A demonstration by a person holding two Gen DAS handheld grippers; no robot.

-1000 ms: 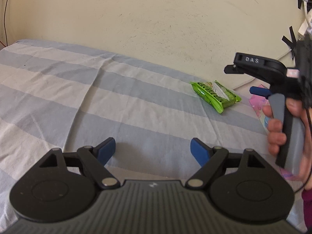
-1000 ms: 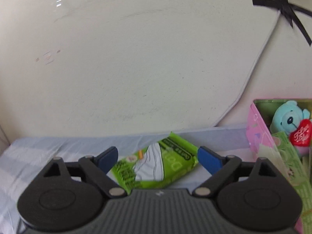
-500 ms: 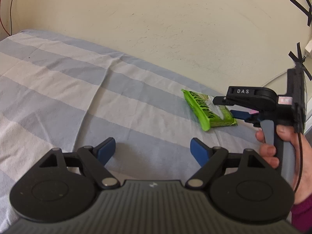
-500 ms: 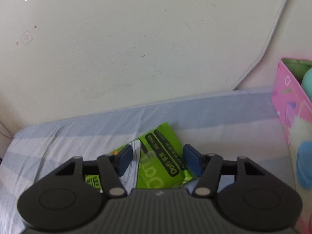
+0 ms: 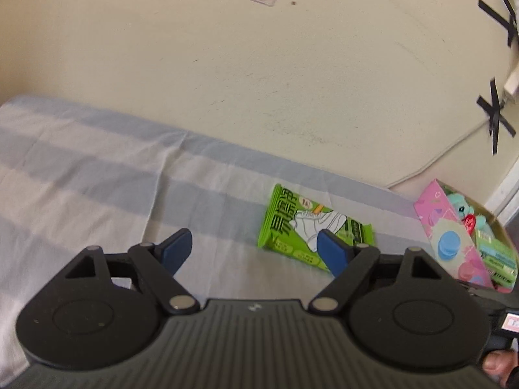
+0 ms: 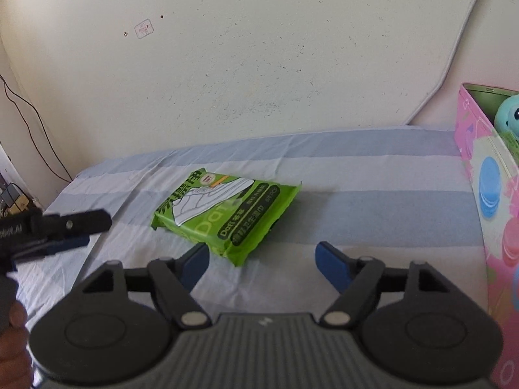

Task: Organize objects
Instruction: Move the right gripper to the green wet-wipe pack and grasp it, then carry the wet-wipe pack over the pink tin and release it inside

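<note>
A green pack of wipes lies flat on the striped bed sheet; it also shows in the right wrist view. My left gripper is open and empty, with the pack just beyond its right finger. My right gripper is open and empty, just short of the pack's near corner. The left gripper also shows at the left edge of the right wrist view. A pink box with a teal plush bear and green packs stands at the right.
The cream wall rises right behind the bed. A white cable runs along it, with black tape crosses at the right. The pink box wall bounds the right side. Thin wires hang at the far left.
My right gripper has opened wider and drawn back from the pack, which lies free on the sheet. My left gripper has swung right, bringing the pack and box into its view.
</note>
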